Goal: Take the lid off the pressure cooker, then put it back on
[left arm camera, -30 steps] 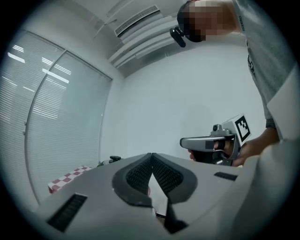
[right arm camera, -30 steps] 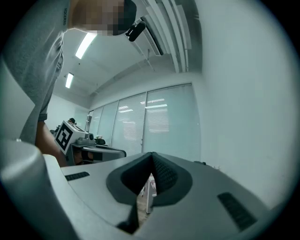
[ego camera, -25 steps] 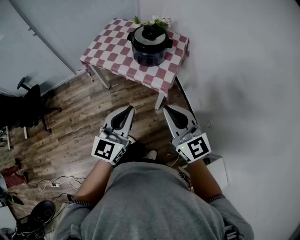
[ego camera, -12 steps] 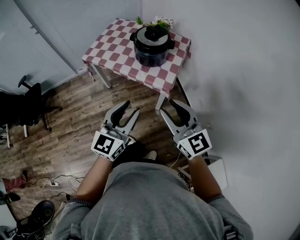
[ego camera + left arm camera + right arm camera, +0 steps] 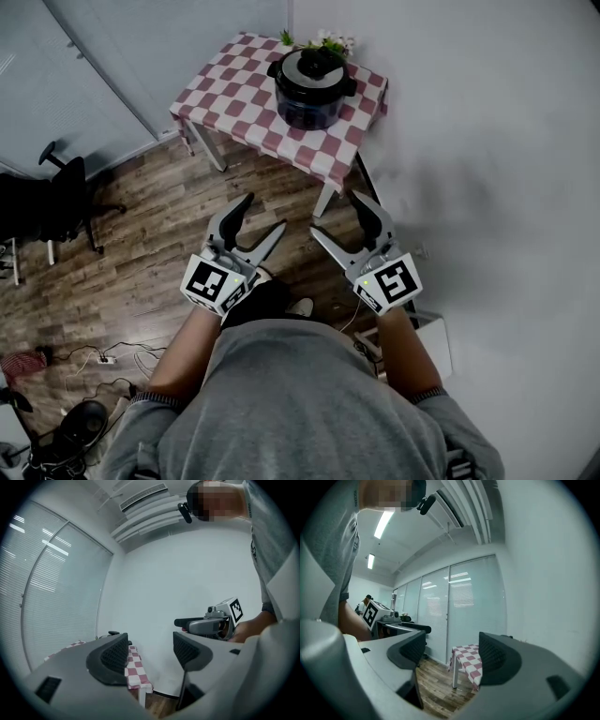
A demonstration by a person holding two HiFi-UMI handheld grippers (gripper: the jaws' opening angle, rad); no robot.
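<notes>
The black pressure cooker (image 5: 314, 89) stands with its silver lid (image 5: 316, 67) on at the far side of a small table with a red-and-white checked cloth (image 5: 234, 94). Both grippers hang over the wooden floor, well short of the table. My left gripper (image 5: 263, 214) and my right gripper (image 5: 337, 215) point toward the table, their jaws opening with nothing between them. In the left gripper view the left gripper (image 5: 150, 651) frames the cloth's corner (image 5: 136, 670). In the right gripper view the right gripper (image 5: 452, 653) frames the table's cloth (image 5: 466, 660).
A small plant (image 5: 323, 39) sits behind the cooker against the white wall. A black office chair (image 5: 56, 202) and floor cables (image 5: 103, 356) lie to the left. A white box (image 5: 436, 342) stands by the wall at right. Blinds line the left side.
Both grippers' jaws have gone from shut to wide open. The hands have stayed about where they were.
</notes>
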